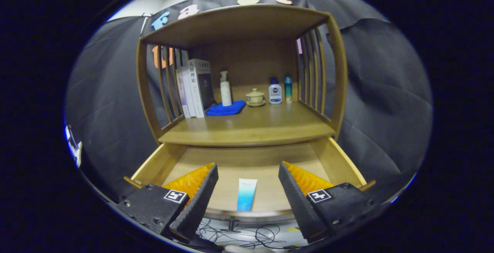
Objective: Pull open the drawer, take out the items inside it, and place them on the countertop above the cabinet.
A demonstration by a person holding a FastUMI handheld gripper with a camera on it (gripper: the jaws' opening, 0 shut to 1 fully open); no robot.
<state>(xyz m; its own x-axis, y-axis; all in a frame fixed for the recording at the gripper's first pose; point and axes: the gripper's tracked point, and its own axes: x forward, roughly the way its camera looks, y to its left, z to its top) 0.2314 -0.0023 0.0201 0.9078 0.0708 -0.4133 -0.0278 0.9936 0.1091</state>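
Fingers (200, 199) of the gripper (247, 201) spread wide and empty above the opened drawer (154, 164), tube (246, 194) between them, countertop (251, 127) waiting beyond.

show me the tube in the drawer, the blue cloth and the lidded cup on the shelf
tube (246, 194): gripper view, middle of its body, lying in the open drawer between the open jaws
blue cloth (226, 108): gripper view, top of the folded stack
lidded cup (255, 97): gripper view, its bowl

Tool (247, 191) fingers gape wide, hiding both front corners of the drawer (339, 164); tube (247, 194) print too small to read
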